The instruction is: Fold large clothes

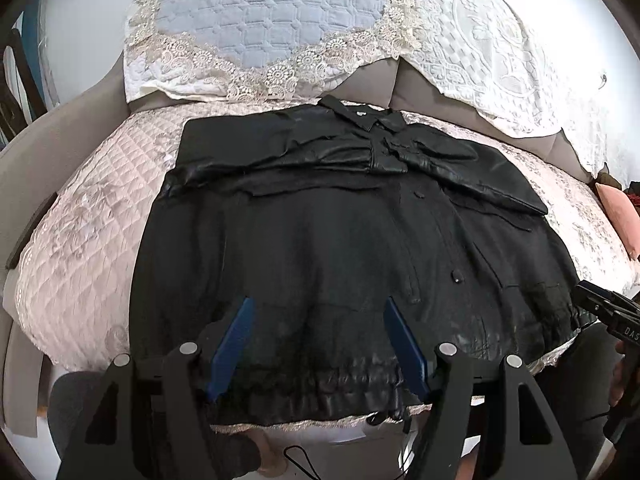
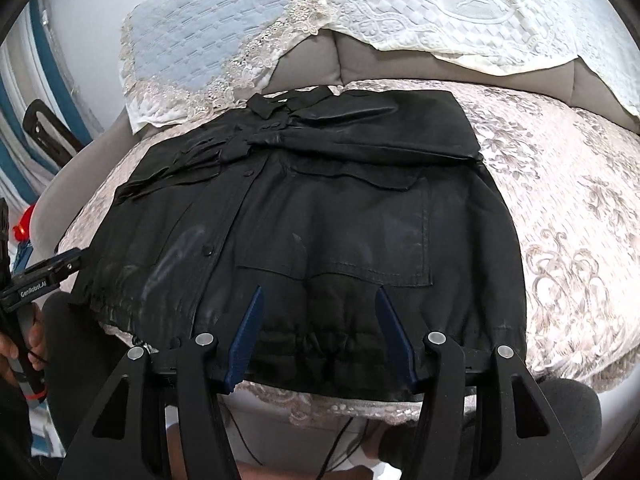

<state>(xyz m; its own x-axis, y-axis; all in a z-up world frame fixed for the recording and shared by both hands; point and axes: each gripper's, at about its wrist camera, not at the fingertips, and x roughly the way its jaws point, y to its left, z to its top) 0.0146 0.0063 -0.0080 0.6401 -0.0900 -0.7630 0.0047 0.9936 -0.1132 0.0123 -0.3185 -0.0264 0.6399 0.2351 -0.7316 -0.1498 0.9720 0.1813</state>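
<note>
i see a grey upholstered sofa [image 1: 86, 120] filling most of both views, its seat covered by a pale pink quilted throw [image 1: 80, 240] with a floral pattern and a lace edge along the front. over the backrest hang two covers: a light blue quilted one [image 1: 260, 12] trimmed with cream lace, and just beside it a white embossed one [image 1: 500, 52]. a pinkish cushion [image 1: 616, 216] sits at the far right end of the seat in the left wrist view. blue-and-white striped fabric [image 2: 16, 120] shows at the left edge of the right wrist view.

the black jacket [image 1: 320, 240] lies flat on the throw, front up, collar toward the backrest, both sleeves folded across the chest, gathered hem at the seat's front edge.

my left gripper [image 1: 318, 348] hangs over the hem with its blue fingers [image 1: 232, 352] spread, nothing pinched between them. my right gripper [image 2: 320, 338] is over the hem on the other half, also spread and empty. a hand [image 2: 24, 344] on the left tool's handle shows at the edge.
</note>
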